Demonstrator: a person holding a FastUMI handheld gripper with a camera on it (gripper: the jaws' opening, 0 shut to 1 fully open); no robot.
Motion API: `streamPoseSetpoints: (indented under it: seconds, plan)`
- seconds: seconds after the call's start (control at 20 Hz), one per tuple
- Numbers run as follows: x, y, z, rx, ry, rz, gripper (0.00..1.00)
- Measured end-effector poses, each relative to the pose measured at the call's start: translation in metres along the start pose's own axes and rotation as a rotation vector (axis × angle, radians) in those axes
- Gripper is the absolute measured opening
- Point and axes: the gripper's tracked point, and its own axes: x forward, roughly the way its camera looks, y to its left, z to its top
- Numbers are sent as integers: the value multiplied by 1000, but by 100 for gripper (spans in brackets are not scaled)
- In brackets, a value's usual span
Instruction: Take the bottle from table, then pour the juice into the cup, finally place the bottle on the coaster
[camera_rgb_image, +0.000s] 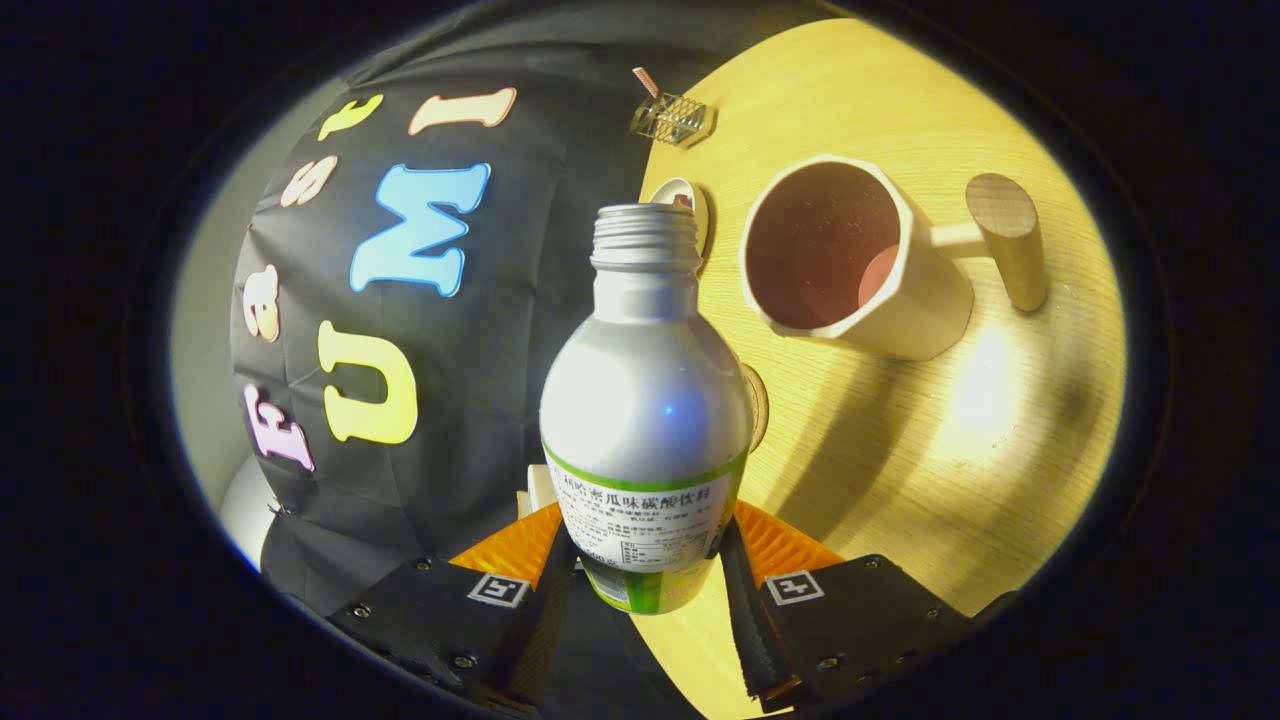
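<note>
The bottle (645, 400) is a silver metal container with a threaded, uncapped neck and a green-and-white label around its lower body. It sits between the two fingers of the tool (645, 590), which pinch its labelled lower section from both sides; the black finger pads (738, 600) press against the label, and orange ribbed parts show behind them. The view is rolled, so the desk (900, 450) appears tipped on its side and the bottle's attitude relative to the desk cannot be determined. Whether the bottle base contacts the desk cannot be told. Beyond the bottle neck, a white faceted cup (850, 265) stands on the light wood desk, its mouth open toward the camera and its dark interior visible. A round wooden handle (1005, 235) projects from the cup's side. A small round white object (690, 205) lies just behind the bottle mouth, near the desk's curved edge. Farther along that edge sits a small clear ribbed object (672, 118). A round brown disc (757, 400) shows partly behind the bottle's shoulder.
</note>
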Motion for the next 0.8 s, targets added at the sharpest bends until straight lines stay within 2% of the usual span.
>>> streamPoseSetpoints:
  seconds: [0.8]
  plan:
    - [-4, 3, 8, 194, 78, 22, 71]
